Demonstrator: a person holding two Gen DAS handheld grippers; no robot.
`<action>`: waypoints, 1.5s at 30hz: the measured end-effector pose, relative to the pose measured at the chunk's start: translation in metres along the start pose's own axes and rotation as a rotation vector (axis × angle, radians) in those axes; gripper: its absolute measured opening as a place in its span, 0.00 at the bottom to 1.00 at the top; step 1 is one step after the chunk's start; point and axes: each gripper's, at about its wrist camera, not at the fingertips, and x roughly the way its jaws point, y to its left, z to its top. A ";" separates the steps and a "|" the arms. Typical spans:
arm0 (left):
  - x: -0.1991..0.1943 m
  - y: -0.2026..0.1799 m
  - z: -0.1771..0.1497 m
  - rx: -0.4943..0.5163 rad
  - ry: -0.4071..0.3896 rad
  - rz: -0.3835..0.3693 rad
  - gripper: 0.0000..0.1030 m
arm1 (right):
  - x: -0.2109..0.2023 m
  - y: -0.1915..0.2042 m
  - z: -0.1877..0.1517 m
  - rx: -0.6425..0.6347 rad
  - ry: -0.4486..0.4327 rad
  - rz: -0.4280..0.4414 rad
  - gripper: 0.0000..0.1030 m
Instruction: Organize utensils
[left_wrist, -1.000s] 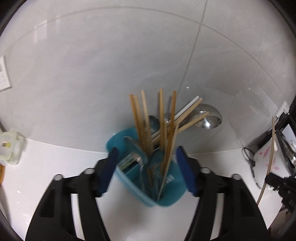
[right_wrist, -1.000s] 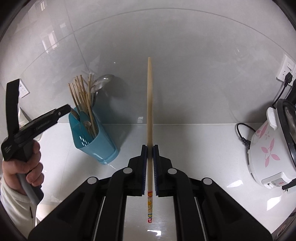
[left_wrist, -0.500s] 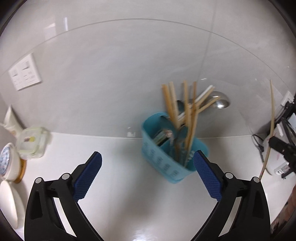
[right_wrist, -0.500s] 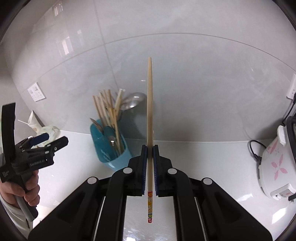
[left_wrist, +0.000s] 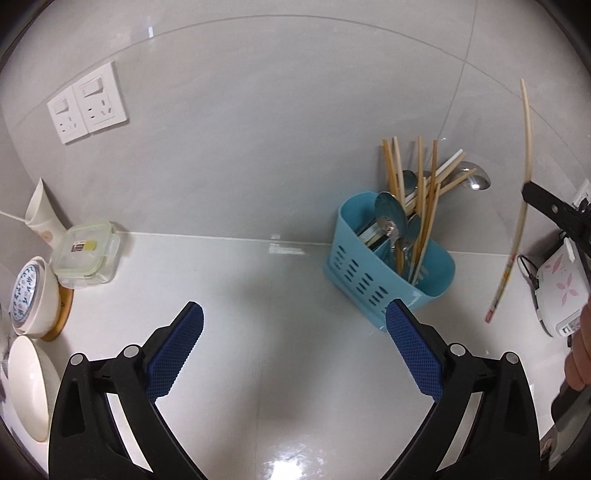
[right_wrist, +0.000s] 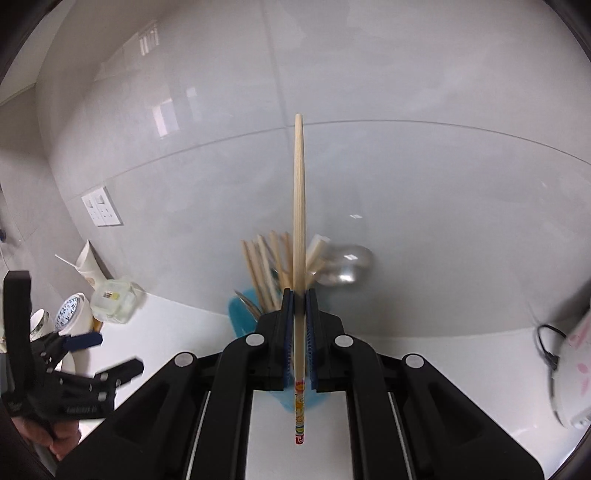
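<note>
Glossy grey wall tiles (left_wrist: 258, 110); white countertop (left_wrist: 277, 295).

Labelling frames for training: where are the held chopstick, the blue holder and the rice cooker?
chopstick (right_wrist: 299, 206), right wrist view, bare upper shaft
blue holder (left_wrist: 360, 275), left wrist view, slotted side wall
rice cooker (left_wrist: 559, 290), left wrist view, flowered side

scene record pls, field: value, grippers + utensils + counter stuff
left gripper: open, empty, low over the counter
right gripper: shut on a chopstick, upright, patterned end down
holder: blue, tilted, near the wall, holds chopsticks and spoons
left side: lidded container, bowls
right side: rice cooker
</note>
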 end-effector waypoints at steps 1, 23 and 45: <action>-0.001 0.005 -0.001 -0.008 -0.001 -0.002 0.94 | 0.005 0.005 0.002 -0.010 -0.016 -0.007 0.06; 0.023 0.045 -0.008 -0.074 0.047 -0.007 0.94 | 0.085 0.026 -0.028 -0.100 -0.034 -0.058 0.07; 0.011 0.018 -0.006 0.025 -0.012 -0.047 0.94 | 0.020 0.012 -0.042 -0.031 0.077 -0.147 0.92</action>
